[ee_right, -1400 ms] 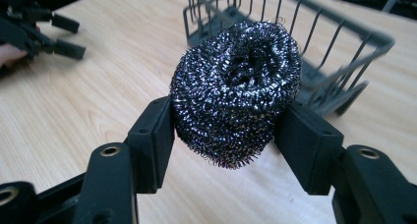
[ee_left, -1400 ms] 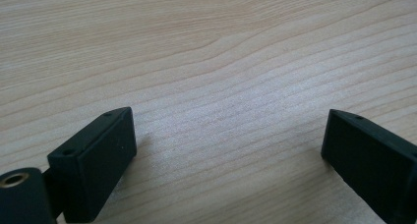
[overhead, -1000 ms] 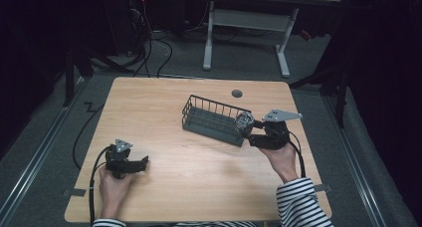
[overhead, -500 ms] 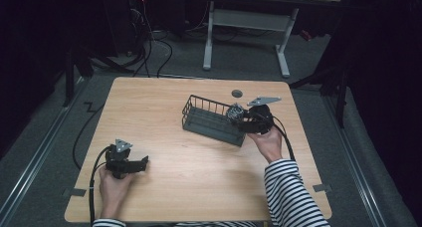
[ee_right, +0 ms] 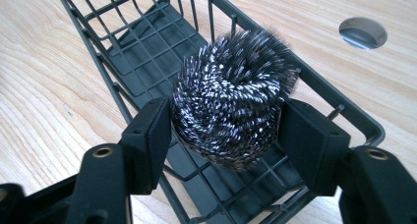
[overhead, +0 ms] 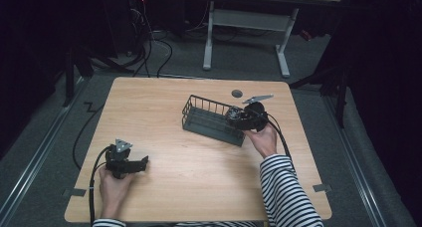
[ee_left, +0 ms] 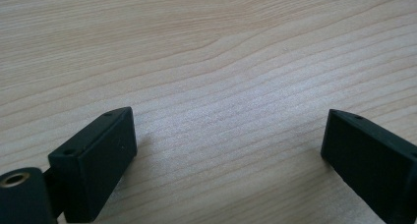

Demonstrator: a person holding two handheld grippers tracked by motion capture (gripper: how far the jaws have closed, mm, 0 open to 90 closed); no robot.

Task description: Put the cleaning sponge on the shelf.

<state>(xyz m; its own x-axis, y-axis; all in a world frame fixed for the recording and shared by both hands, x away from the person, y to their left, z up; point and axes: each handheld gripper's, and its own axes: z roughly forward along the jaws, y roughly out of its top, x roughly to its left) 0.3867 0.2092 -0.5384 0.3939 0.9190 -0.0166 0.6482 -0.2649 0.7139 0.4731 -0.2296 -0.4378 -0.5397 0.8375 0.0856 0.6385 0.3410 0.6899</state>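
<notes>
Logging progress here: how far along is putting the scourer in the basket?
Done: the steel-wool scourer has reached the dark wire basket's end. In hand: it sits between the right gripper's jaws, which have just been opening. Left: letting go and pulling away. The left gripper waits open.

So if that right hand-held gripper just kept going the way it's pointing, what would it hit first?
Probably the floor of the wire basket: the right hand-held gripper points down into it with the steel scourer between its jaws.
</notes>
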